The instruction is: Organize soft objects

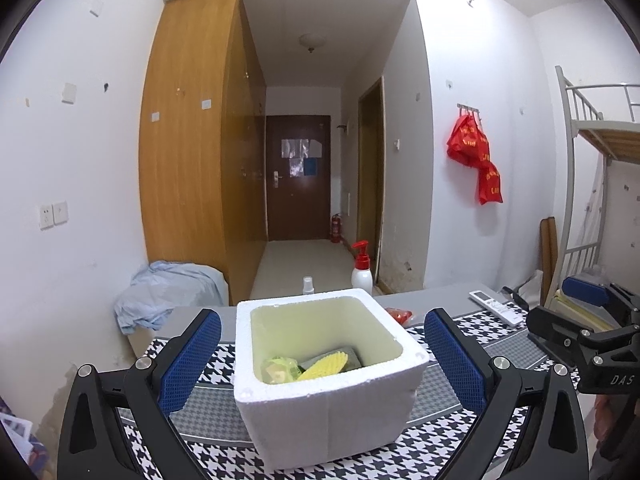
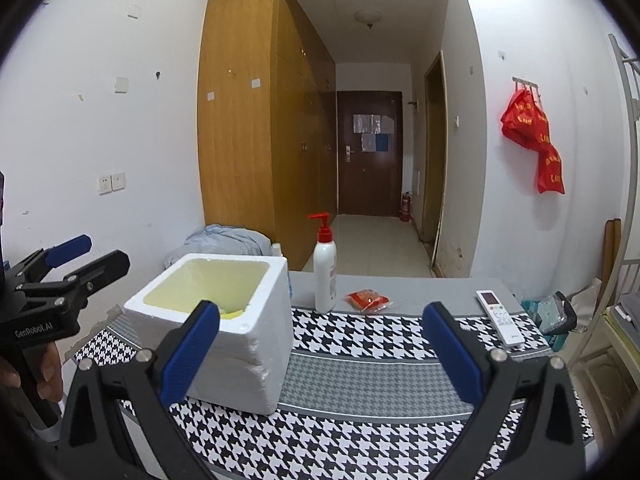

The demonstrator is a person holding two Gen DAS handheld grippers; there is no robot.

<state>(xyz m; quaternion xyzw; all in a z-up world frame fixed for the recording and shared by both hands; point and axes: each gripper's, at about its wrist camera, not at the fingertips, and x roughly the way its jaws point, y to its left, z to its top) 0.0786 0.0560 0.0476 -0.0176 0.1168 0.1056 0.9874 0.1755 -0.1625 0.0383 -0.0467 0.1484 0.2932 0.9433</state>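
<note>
A white foam box (image 1: 328, 396) stands on the houndstooth cloth; it also shows in the right wrist view (image 2: 236, 344). Inside lie a yellow ridged sponge (image 1: 324, 365), a yellow-green wrapped item (image 1: 278, 370) and a dark item (image 1: 344, 358). A small red packet (image 2: 367, 300) lies on the table behind the cloth, right of the box; its edge shows in the left wrist view (image 1: 400, 315). My left gripper (image 1: 322, 354) is open and empty, its pads on either side of the box. My right gripper (image 2: 320, 346) is open and empty, right of the box.
A white pump bottle with a red top (image 2: 325, 276) stands behind the box. A white remote (image 2: 499, 317) lies at the table's right. A small spray bottle (image 1: 308, 285) stands behind the box. Blue cloth (image 1: 168, 296) is heaped at the left. A bunk bed frame (image 1: 592, 184) stands right.
</note>
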